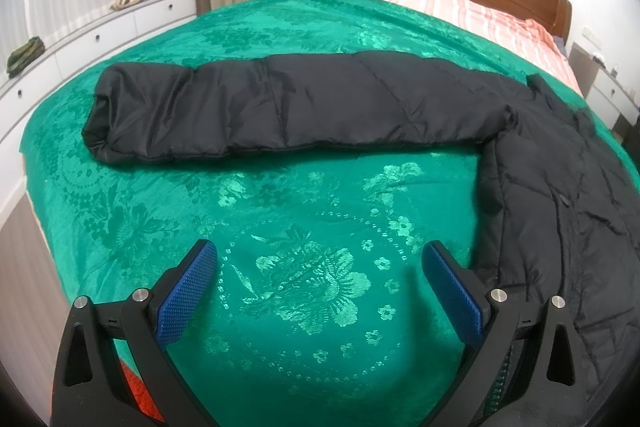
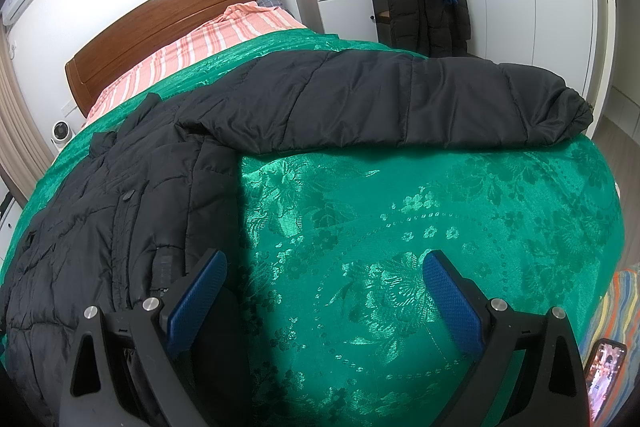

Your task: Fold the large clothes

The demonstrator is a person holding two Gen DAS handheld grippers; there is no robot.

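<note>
Your left gripper [image 1: 320, 291] and right gripper [image 2: 324, 297] are both released (nothing held). Each sleeve [image 1: 288, 107] lies crosswise at 12 o'clock; jacket [image 2: 112, 211] body between them.

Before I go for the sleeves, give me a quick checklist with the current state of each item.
1. Left tool open, holding nothing: ok.
2. Right tool open, holding nothing: ok.
3. Jacket lying flat on the bedspread: ok.
4. Left sleeve stretched out straight, cuff in view: ok.
5. Right sleeve stretched out straight, cuff near the bed edge but still on it: ok.
6. Jacket hem smoothed: cannot tell, out of view.
</note>
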